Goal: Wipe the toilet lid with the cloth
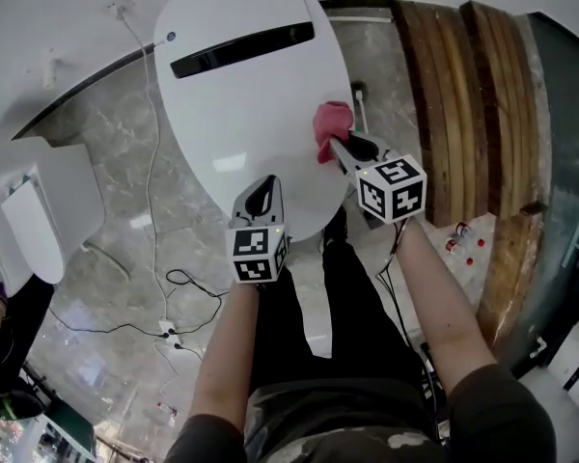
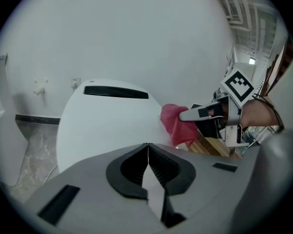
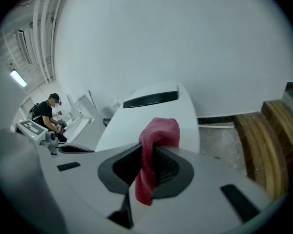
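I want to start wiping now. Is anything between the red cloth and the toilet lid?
Nothing visible. The right gripper holds the cloth at the right edge of the toilet lid, whose top is bare. The left gripper, shut and empty, hovers over the near edge, beside that path.

Bright even light, soft shadows, fisheye warp w/ dark corners, sheen on toilet lid [image 1: 227, 162]

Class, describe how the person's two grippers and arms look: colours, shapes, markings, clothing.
The left gripper and right gripper have light grey bodies with black ribbed pads inside tapering jaws. Each carries a white cube printed with black square markers. The forearms are bare; the top is dark and short-sleeved.
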The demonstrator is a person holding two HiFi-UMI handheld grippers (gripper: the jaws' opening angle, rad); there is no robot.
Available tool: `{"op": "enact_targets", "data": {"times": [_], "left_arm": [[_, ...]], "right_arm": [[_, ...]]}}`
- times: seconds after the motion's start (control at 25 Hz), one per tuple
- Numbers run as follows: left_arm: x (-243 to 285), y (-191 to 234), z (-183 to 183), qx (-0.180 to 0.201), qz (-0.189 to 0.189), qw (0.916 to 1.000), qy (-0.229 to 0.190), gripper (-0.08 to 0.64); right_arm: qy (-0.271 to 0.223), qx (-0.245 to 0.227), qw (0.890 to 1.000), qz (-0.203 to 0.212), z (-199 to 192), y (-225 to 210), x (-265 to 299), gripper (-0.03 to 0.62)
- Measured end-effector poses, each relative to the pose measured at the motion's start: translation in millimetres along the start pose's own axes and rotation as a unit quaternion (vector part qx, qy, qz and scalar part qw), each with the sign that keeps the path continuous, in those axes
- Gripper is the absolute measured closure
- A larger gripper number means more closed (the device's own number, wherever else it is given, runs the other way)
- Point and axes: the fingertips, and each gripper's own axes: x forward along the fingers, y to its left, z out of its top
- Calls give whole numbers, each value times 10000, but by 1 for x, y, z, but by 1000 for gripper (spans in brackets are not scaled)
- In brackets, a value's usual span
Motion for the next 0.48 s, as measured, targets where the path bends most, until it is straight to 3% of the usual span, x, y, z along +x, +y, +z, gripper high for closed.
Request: {"op": "enact_targets", "data": {"times": [0.28,0.48], "left_arm": [[-66,110,-11,86,327,9994,76,551],[-86,162,-25,-12,553,9984,100,551]], "right_arm": [[165,-217,9959,860,-3,162,75,549],[486,-325,9912,1185,-29,230,124,549]]}}
